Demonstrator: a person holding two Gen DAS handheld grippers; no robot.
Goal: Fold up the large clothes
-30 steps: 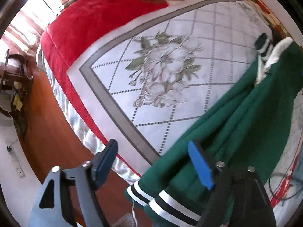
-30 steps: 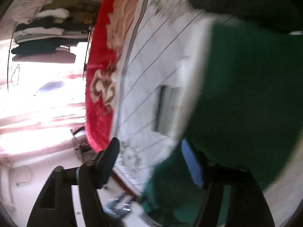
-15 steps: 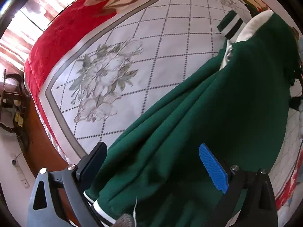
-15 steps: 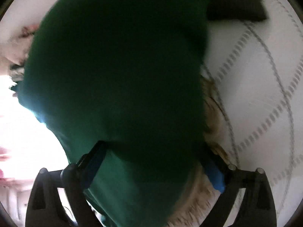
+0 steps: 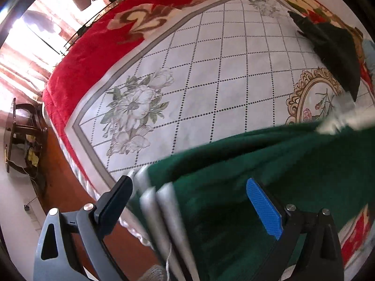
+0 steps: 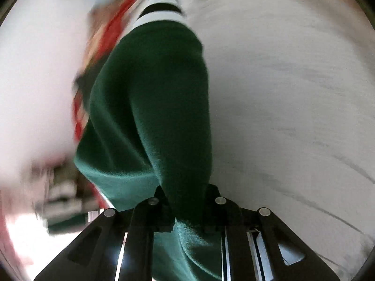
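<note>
A large dark green garment [image 5: 257, 164] with white-and-black striped trim [image 5: 159, 206] lies across the near part of the bed. My left gripper [image 5: 187, 187] hangs over it, pointing almost straight down; its jaws stand wide and the cloth passes under them without touching the pads. In the right wrist view, which is blurred by motion, the right gripper [image 6: 187, 194] is closing, and its jaws pinch a fold of the green garment [image 6: 152, 93]. A sleeve runs away from that grip to a striped cuff [image 6: 161, 7].
The bed has a white quilted bedspread [image 5: 211, 82] with flower prints and a red border [image 5: 93, 46]. A dark folded cloth [image 5: 335, 53] lies at the far right. Past the bed's edge at left are a brown floor [image 5: 61, 175] and a wooden chair [image 5: 21, 128].
The right gripper swung down fast and went from open over the garment to clamped on a fold. The left gripper widened slightly and shifted; the green cloth now lies across its lower view.
</note>
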